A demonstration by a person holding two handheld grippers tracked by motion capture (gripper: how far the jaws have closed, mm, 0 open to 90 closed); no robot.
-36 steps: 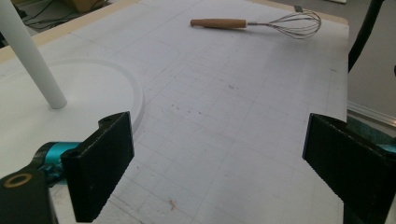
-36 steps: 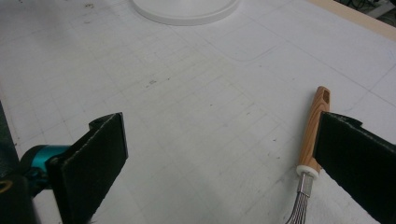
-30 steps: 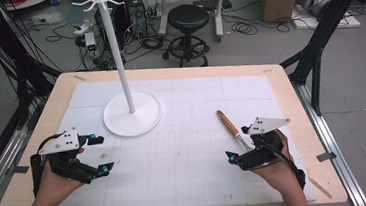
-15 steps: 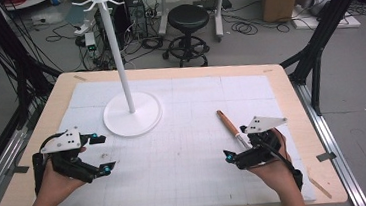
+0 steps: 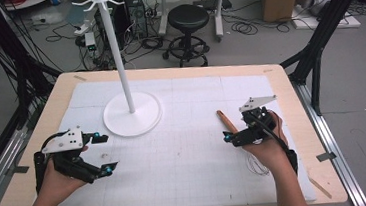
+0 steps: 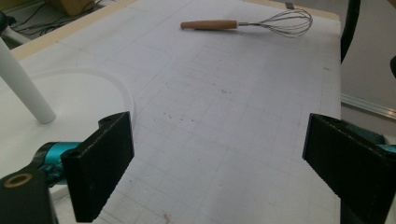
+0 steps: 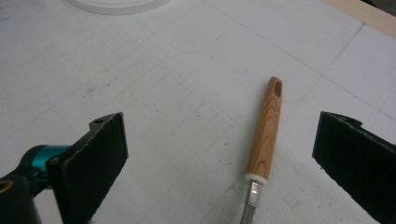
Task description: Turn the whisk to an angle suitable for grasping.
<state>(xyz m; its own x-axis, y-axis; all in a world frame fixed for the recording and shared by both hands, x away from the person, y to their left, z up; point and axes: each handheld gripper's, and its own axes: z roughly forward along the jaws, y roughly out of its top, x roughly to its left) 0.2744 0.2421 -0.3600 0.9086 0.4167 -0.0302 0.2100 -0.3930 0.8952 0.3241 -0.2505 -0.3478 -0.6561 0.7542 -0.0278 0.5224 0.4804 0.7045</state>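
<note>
Right gripper view is the one where the whisk [image 7: 264, 140] is seen closest: its wooden handle lies flat on the white mat [image 7: 154, 93], between the two black jaws but nearer the right-hand one, and it is touched by neither. A slotted hole is shown at the far end of the handle, and a pale collar and a metal stem are seen at the near end, where the wire head is cut off by the bottom edge. The right gripper [image 7: 219, 158] is held wide open above the mat. From the high view the whisk [image 5: 229, 123] is found on the right part of the mat, with the tip of its handle pointed toward the far side of the table [image 5: 291, 98] and its near part hidden under the right gripper [image 5: 247, 127], which is carried by the person's right hand [image 5: 267, 143]. In the left gripper view the whole whisk [image 6: 247, 24] is seen well away across the mat, wire head and all. The left gripper [image 6: 217, 163] is likewise held wide open, with nothing between its jaws. It is held by the left hand [image 5: 59, 176] over the left part of the mat. A white stand [image 5: 130, 110] with a round base and a tall pole is placed on the far left part of the mat, well apart from the whisk. A black stool [image 5: 188, 19] is seen on the floor beyond the table.
</note>
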